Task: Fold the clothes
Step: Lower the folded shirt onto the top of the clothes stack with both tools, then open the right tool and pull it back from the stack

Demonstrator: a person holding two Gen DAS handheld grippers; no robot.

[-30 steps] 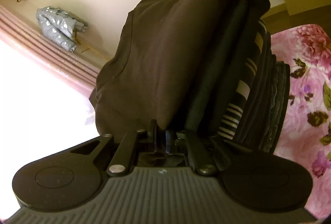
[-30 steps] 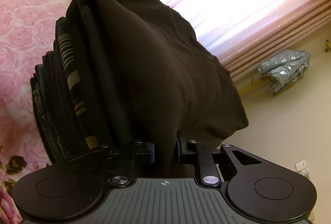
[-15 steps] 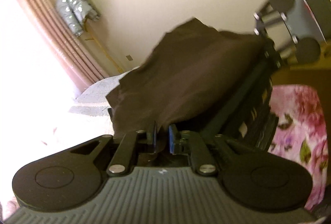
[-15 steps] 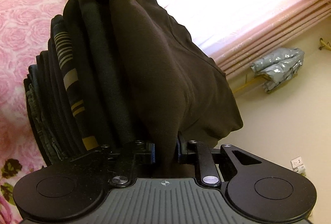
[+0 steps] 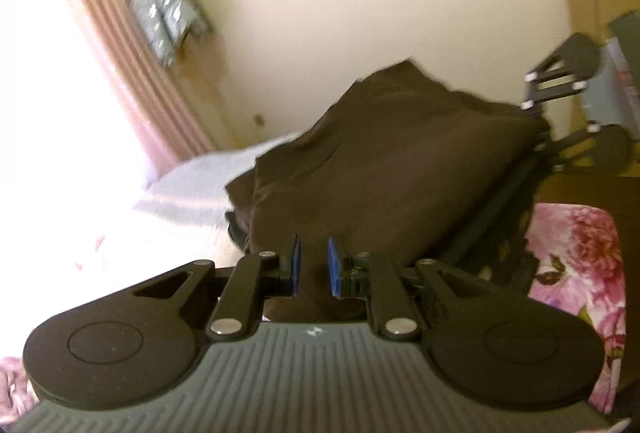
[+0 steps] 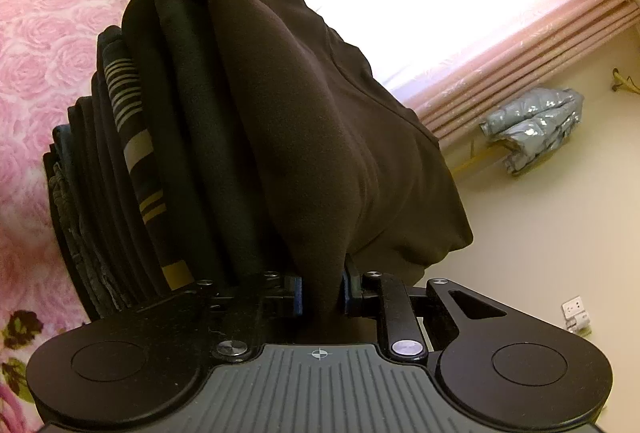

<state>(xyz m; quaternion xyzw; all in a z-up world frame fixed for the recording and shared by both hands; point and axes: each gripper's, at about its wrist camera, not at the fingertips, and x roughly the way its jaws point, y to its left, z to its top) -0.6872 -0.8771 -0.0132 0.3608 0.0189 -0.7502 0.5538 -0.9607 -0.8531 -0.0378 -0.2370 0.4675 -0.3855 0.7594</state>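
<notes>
While the right hand-held gripper [image 6: 320, 291] is clamped on a fold of the dark brown garment [image 6: 304, 121], the left hand-held gripper [image 5: 313, 269] has its blue pads [image 5: 334, 267] parted, with the brown cloth lying behind the gap and no fabric pinched between them. The garment lies on top of a stack of folded clothes [image 6: 132, 169] that sits on the floral pink bedspread [image 6: 36, 45].

Only the right wrist view shows the layers of that stack edge-on, among them a striped piece [image 6: 136, 149] and a grey knitted one at the outer side. Only the left wrist view shows the right hand-held gripper from in front, at the far edge of the garment [image 5: 400, 169], along with a cream wall [image 5: 320, 33] carrying sockets and a door handle at the upper right. Both views take in the pink curtain [image 6: 520, 45] and a silver-grey padded jacket [image 6: 536, 125] hanging by it.

Half a second ago the left jaws were closed on the cloth; now they have let go. The right jaws grip as before, and the left wrist view is blurred by motion.
</notes>
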